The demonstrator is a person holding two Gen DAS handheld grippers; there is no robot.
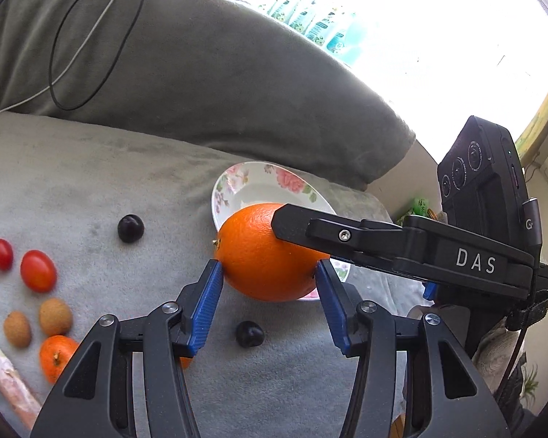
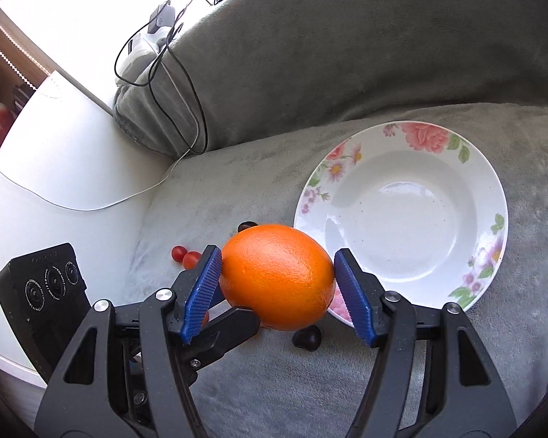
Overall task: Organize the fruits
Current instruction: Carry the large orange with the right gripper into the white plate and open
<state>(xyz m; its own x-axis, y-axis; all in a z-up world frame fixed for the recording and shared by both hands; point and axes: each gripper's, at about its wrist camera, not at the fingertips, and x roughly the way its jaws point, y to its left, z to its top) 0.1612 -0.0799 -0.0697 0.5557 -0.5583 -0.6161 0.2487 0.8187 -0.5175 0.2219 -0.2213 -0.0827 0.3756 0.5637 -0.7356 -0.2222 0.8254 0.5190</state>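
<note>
The large round orange (image 1: 263, 252) (image 2: 277, 277) is held between the blue ribbed pads of both grippers at once, above the grey plush sofa seat (image 1: 91, 182) (image 2: 237, 182) and just beside the near rim of the white floral-rimmed ceramic plate (image 1: 259, 186) (image 2: 402, 219). The left gripper (image 1: 270, 273) is closed on its two sides, pads touching the peel. The right gripper (image 2: 277, 273) is clamped on it likewise, and its black finger is seen crossing the fruit in the left view. Two dark cherries (image 1: 130, 228) (image 1: 249, 334) lie on the seat near the orange. Two red cherry tomatoes (image 1: 38, 271), two brown longans (image 1: 55, 317) and a small mandarin (image 1: 54, 356) are grouped toward the seat's left edge.
</note>
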